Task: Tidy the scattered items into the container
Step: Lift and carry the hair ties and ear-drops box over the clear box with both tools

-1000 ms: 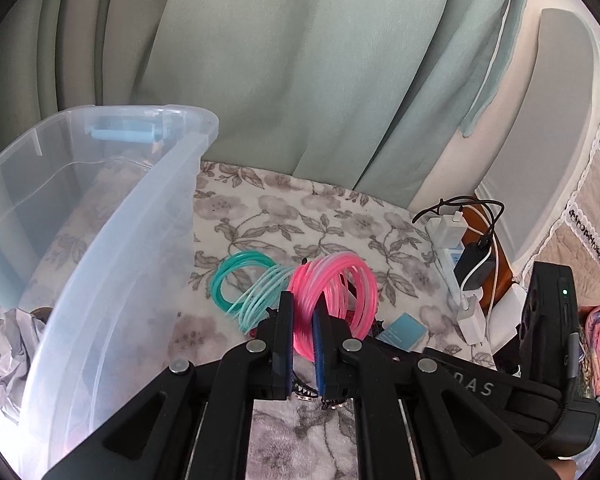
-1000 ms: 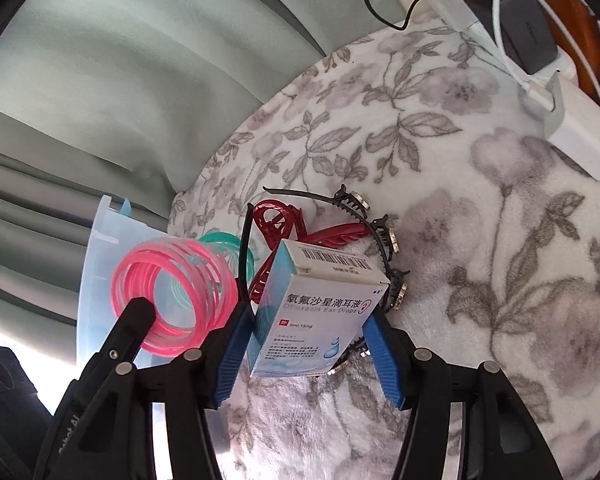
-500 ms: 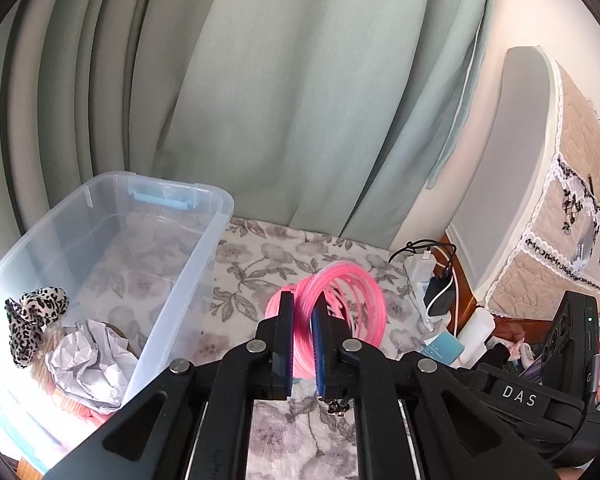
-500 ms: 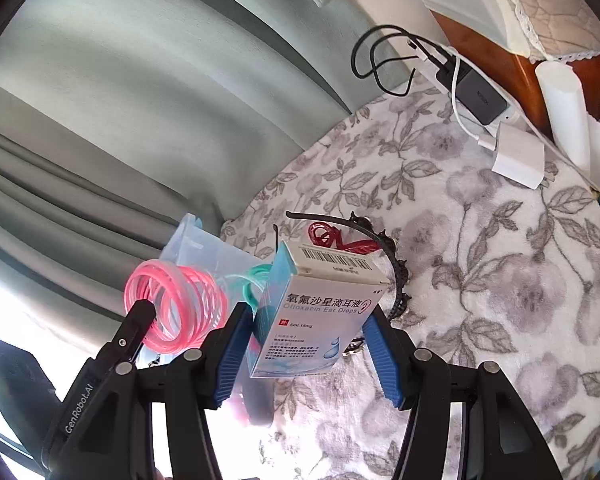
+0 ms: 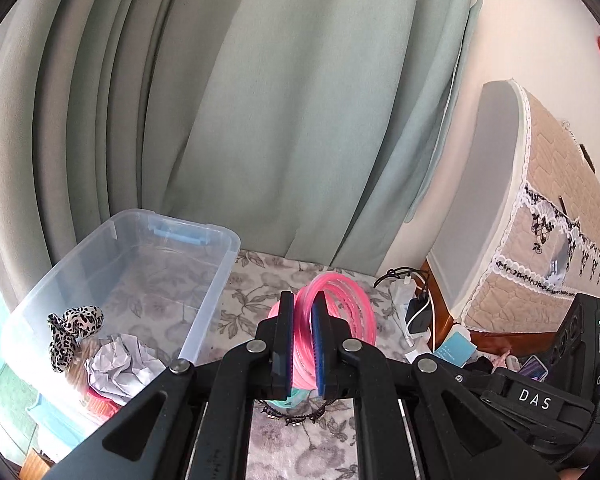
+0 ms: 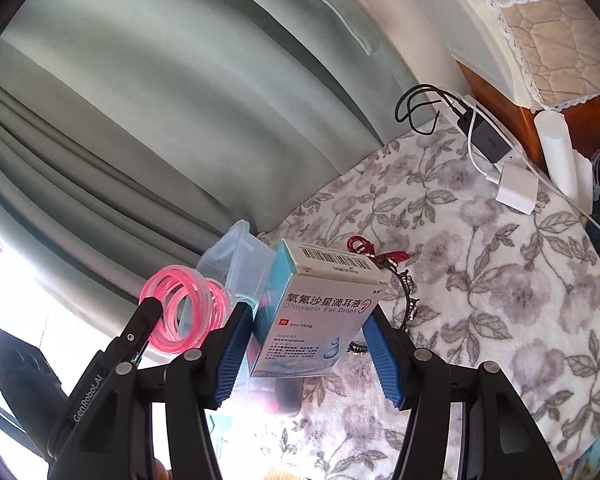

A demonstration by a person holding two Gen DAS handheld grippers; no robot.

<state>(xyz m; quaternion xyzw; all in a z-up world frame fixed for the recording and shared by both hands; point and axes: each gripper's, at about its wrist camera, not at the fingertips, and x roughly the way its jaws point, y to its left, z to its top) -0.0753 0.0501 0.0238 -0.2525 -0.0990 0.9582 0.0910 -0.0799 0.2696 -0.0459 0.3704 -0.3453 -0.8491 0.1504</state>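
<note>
My left gripper (image 5: 303,340) is shut on a coil of pink plastic rings (image 5: 348,308) and holds it in the air to the right of the clear plastic container (image 5: 216,300). The rings also show in the right wrist view (image 6: 184,312). My right gripper (image 6: 304,344) is shut on a light blue ear drops box (image 6: 320,320), raised above the floral cloth (image 6: 500,280). A teal ring coil (image 5: 292,394), a black toothed headband (image 5: 296,416) and a red hair clip (image 6: 360,246) lie on the cloth below.
The container holds a leopard scrunchie (image 5: 72,328) and crumpled paper (image 5: 120,364). Chargers and cables (image 6: 488,148) lie at the cloth's far right edge by a wooden headboard (image 5: 512,336). Green curtains (image 5: 260,100) hang behind. A white tube (image 6: 556,148) stands right.
Both grippers have risen well above the cloth with their loads. The left gripper lifted the pink rings off the cloth, leaving the teal coil below; the container now sits lower in view.
</note>
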